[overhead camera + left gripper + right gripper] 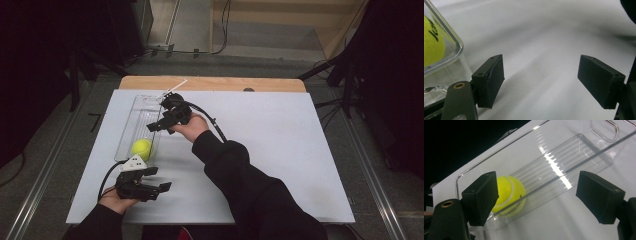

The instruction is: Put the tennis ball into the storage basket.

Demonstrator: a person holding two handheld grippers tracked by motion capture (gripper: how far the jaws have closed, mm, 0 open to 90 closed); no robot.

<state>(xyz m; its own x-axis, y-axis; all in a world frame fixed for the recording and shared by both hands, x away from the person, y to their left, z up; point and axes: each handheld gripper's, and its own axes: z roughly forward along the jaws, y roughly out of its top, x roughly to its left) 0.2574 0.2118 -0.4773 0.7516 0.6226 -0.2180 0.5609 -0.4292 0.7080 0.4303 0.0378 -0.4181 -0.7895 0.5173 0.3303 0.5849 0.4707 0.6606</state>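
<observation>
Tennis ball [141, 148] sits in clear tray [131, 120]. My right gripper [159, 125] hovers above it, jaws spread. My left gripper [159, 187] is spread too, empty.

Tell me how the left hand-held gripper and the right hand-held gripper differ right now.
The left hand-held gripper rests low at the near edge of the white table, beside the clear plastic tray; the right hand-held gripper is above that tray, farther away. The left points at bare table; the right points down toward the yellow tennis ball in the tray. Both have open, empty jaws.
</observation>
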